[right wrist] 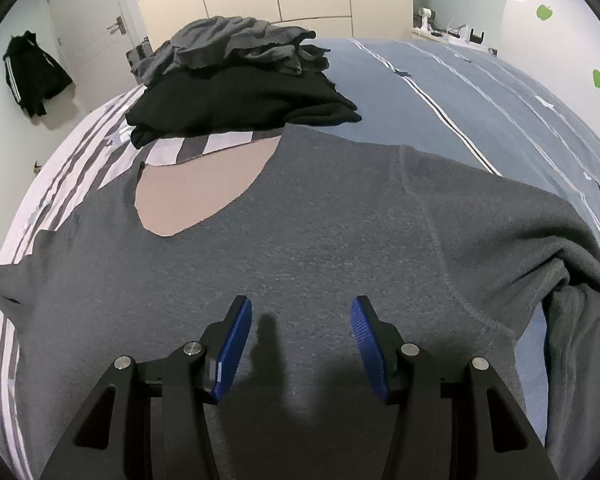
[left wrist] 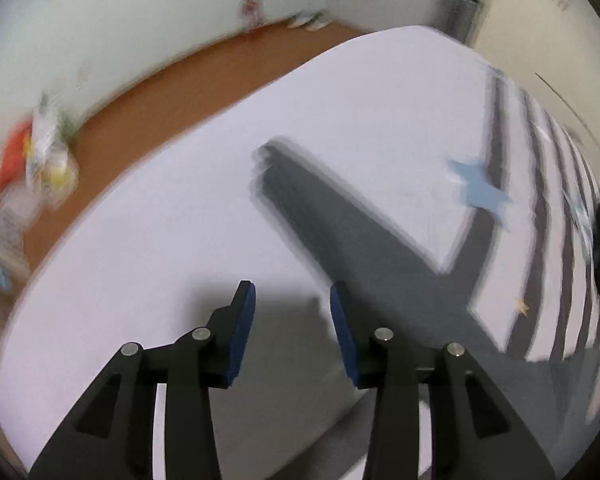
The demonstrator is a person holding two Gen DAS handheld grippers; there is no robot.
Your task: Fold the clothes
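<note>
A grey sweater (right wrist: 320, 220) lies spread flat on the bed, its beige-lined neck opening (right wrist: 196, 196) towards the far left. Its right sleeve (right wrist: 572, 320) is folded in at the right edge. My right gripper (right wrist: 300, 308) hovers just above the sweater's chest, open, with nothing between its blue pads. In the blurred left wrist view the other grey sleeve (left wrist: 340, 216) stretches out straight over the white sheet (left wrist: 160, 240). My left gripper (left wrist: 292, 292) is open beside that sleeve's near edge and holds nothing.
A pile of black and grey clothes (right wrist: 240, 92) sits on the bed beyond the sweater. A blue striped cover (right wrist: 480, 92) spreads to the right. An orange-brown floor (left wrist: 172, 96) with bags (left wrist: 40, 160) borders the bed. On the wall hangs a black jacket (right wrist: 32, 72).
</note>
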